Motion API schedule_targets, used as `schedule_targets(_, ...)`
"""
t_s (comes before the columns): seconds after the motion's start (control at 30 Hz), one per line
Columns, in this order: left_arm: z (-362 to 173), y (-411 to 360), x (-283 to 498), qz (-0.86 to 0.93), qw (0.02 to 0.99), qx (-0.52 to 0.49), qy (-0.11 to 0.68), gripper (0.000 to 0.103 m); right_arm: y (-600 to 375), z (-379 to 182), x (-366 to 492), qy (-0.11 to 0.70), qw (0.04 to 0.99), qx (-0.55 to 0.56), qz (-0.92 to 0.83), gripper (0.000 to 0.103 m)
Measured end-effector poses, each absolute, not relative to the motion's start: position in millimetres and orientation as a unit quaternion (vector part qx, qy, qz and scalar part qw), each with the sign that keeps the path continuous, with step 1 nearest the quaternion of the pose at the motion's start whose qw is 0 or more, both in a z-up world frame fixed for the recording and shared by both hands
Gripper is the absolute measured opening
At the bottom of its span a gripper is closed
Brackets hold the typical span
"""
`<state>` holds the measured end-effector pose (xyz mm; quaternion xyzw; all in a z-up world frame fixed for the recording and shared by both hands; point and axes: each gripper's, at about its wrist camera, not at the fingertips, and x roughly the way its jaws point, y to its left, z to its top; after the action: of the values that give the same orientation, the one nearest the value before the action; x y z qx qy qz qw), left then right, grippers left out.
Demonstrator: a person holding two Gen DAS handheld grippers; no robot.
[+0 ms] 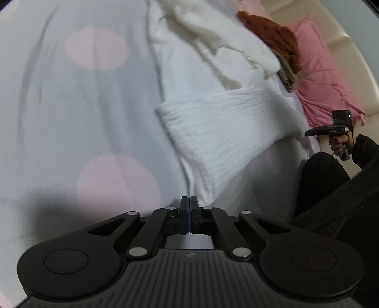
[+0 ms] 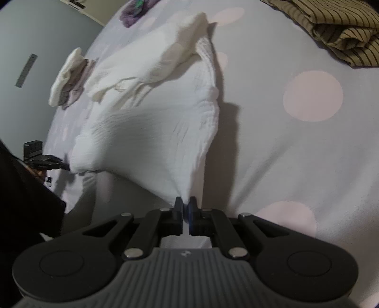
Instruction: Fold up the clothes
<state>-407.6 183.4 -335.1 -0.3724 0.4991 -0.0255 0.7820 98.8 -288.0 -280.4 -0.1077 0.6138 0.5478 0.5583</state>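
Note:
A white crinkled garment (image 1: 225,130) (image 2: 146,137) lies spread over the grey bed sheet with pink dots (image 1: 71,118) (image 2: 284,154), its near edge lifted. My left gripper (image 1: 189,201) is shut at the garment's near corner; the right wrist view shows that gripper (image 2: 66,167) with its tip at that corner. My right gripper (image 2: 186,203) is shut on the opposite near corner, cloth bunched between its fingers. In the left wrist view it (image 1: 308,133) sits at the garment's right edge, held by a hand. A cream knit garment (image 1: 213,35) (image 2: 154,54) lies on the far part.
A rust-red garment (image 1: 272,35), a pink one (image 1: 319,71) and a cream padded headboard (image 1: 343,35) are beyond. A brown striped garment (image 2: 331,23) lies far right, a small folded stack (image 2: 68,78) and a purple item (image 2: 132,11) far left. The person's dark-clothed legs (image 1: 331,189) are close.

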Motion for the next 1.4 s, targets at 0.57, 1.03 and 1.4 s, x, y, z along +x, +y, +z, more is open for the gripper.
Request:
schedule_targets(0.57,-280.1,255.7,-300.2,0.09,0.852,-0.368,0.362,0.05,-153.2,-245.4,132.4,0.528,0.67,-0.079,0.515,0.048)
schedule_targets(1.03,-289.7,264.7,-255.1,0.106,0.858,-0.341,0.368,0.05,-88.2,-275.0,131.8,0.566,0.662,-0.027,0.491,0.05)
schedule_targets(1.4,-278.7,267.7,-263.1,0.034,0.865,-0.392,0.313,0.0,-102.6,-258.2,134.6,0.562,0.651,0.016,0.51,0.006)
